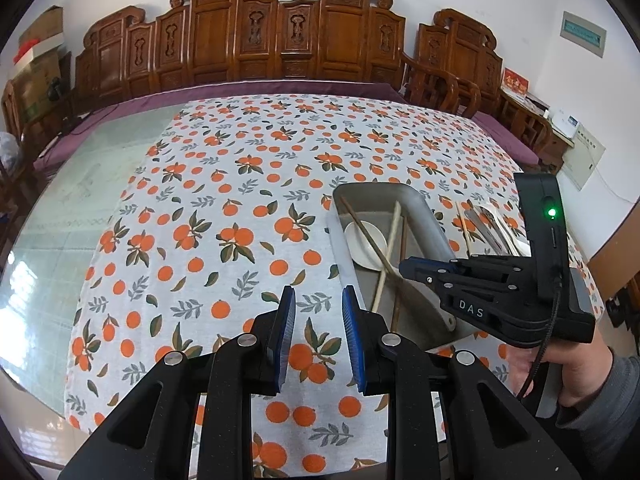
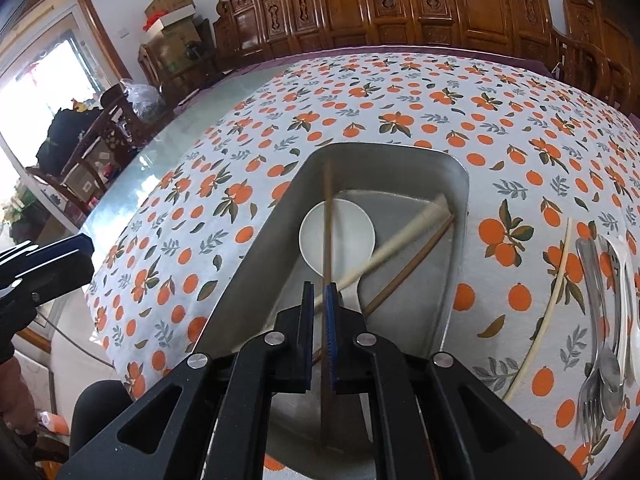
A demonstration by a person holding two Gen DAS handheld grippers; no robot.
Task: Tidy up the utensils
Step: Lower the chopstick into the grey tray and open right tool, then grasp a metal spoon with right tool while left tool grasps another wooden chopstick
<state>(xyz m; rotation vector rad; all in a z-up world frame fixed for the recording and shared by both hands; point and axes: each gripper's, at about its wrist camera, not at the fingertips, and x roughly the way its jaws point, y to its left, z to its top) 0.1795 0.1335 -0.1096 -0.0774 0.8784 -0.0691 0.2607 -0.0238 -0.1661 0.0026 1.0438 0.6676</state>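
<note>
My right gripper (image 2: pixel 320 294) is pinched narrow on a brown chopstick (image 2: pixel 328 216) over the metal tray (image 2: pixel 460 184), where a white spoon (image 2: pixel 338 236) and two more sticks lie crossed. My left gripper (image 1: pixel 319 300) hangs narrowly parted, empty. A fork (image 2: pixel 592 320), spoons and a pale chopstick (image 2: pixel 556 280) wait on the tabletop (image 2: pixel 400 100).

1. "DAS" in pale raised letters stands on the black body of the right gripper (image 1: pixel 408 269), at the right of the left wrist view.
2. The wall sign (image 1: pixel 583 34), upper right, is too small to read.
</note>
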